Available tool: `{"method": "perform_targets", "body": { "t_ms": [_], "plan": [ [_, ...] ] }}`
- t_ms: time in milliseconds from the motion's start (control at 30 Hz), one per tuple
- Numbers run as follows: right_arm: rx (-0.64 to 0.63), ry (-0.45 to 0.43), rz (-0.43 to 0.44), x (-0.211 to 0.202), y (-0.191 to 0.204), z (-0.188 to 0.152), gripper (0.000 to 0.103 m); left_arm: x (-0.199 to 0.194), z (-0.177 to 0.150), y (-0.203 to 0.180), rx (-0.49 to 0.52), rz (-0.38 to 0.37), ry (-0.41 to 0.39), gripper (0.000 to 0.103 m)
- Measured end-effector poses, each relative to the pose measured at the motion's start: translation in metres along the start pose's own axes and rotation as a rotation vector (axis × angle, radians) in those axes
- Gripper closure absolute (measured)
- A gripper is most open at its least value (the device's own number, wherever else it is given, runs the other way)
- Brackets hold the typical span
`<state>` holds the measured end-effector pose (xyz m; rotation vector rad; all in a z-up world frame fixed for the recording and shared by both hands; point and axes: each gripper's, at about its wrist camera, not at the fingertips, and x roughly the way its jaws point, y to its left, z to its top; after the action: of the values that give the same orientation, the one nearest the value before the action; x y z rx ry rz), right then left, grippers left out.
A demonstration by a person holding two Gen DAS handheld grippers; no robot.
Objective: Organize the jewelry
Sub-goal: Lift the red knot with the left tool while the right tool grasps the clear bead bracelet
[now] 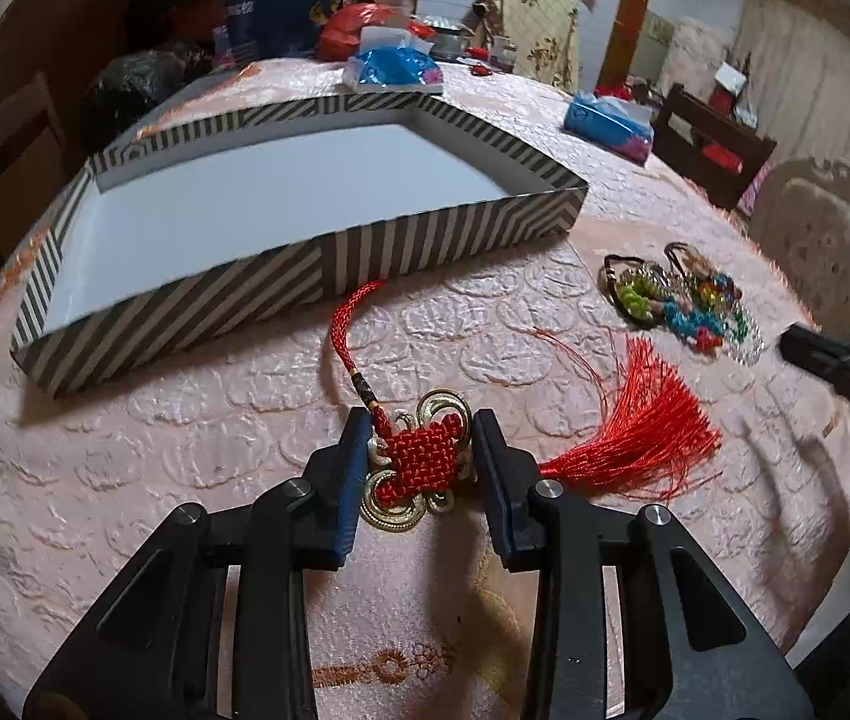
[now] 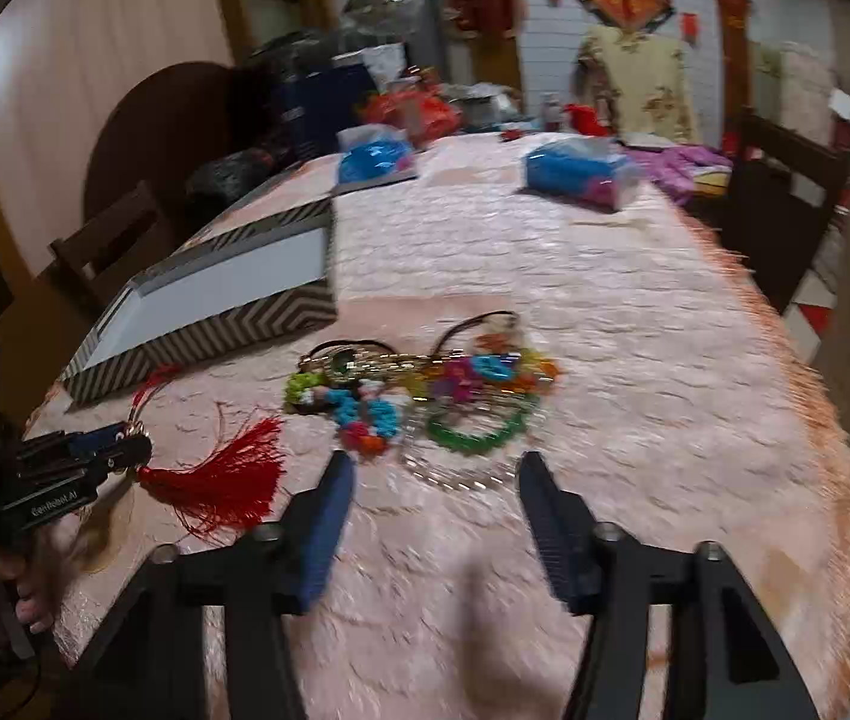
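Note:
A red Chinese knot ornament [image 1: 422, 456] with gold loops, a red cord and a red tassel [image 1: 640, 432] lies on the pink tablecloth. My left gripper [image 1: 419, 450] straddles the knot with its jaws close on both sides; it is not lifted. It also shows in the right wrist view [image 2: 125, 450], with the tassel [image 2: 221, 480] beside it. My right gripper [image 2: 436, 480] is open and empty, just short of a pile of colourful bead bracelets [image 2: 425, 396]. The pile also shows in the left wrist view [image 1: 682, 300]. An empty striped box [image 1: 317, 264] stands behind the knot.
The box also shows at the left of the right wrist view [image 2: 215, 324]. Blue packets [image 2: 574, 174] and red bags [image 1: 353, 30] lie at the table's far end. Wooden chairs [image 2: 784, 204] stand around the table. The fringed table edge [image 2: 832, 420] runs along the right.

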<state>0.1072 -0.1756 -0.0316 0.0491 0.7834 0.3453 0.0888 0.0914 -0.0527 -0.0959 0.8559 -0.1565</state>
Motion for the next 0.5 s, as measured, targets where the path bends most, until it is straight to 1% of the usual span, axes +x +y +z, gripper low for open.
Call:
{"method": "perform_targets", "body": {
  "t_ms": [33,67,200,233,300,400,500],
  "plan": [
    [-0.009,0.011,0.013,0.007,0.001,0.001,0.064,0.000,0.001,0.002,-0.015,-0.005,-0.002,0.070],
    [-0.026,0.027,0.029,0.015,0.005,0.002,0.067,0.000,0.001,0.003,-0.019,-0.004,-0.004,0.070],
    [-0.078,0.058,0.029,0.035,0.012,0.005,0.074,0.000,0.001,0.000,-0.013,0.006,-0.004,0.070],
    [-0.084,0.071,0.013,0.039,0.013,0.005,0.076,0.000,0.001,0.000,-0.015,0.003,-0.004,0.070],
    [-0.077,0.112,0.016,0.049,0.010,0.005,0.076,-0.001,0.001,0.001,-0.018,-0.002,-0.005,0.070],
    [-0.092,0.127,0.026,0.053,0.009,0.009,0.076,0.000,0.002,0.001,-0.015,0.002,-0.005,0.070],
    [-0.127,0.135,0.011,0.058,0.011,0.012,0.076,0.000,0.002,0.001,-0.018,-0.001,-0.003,0.070]
  ]
}}
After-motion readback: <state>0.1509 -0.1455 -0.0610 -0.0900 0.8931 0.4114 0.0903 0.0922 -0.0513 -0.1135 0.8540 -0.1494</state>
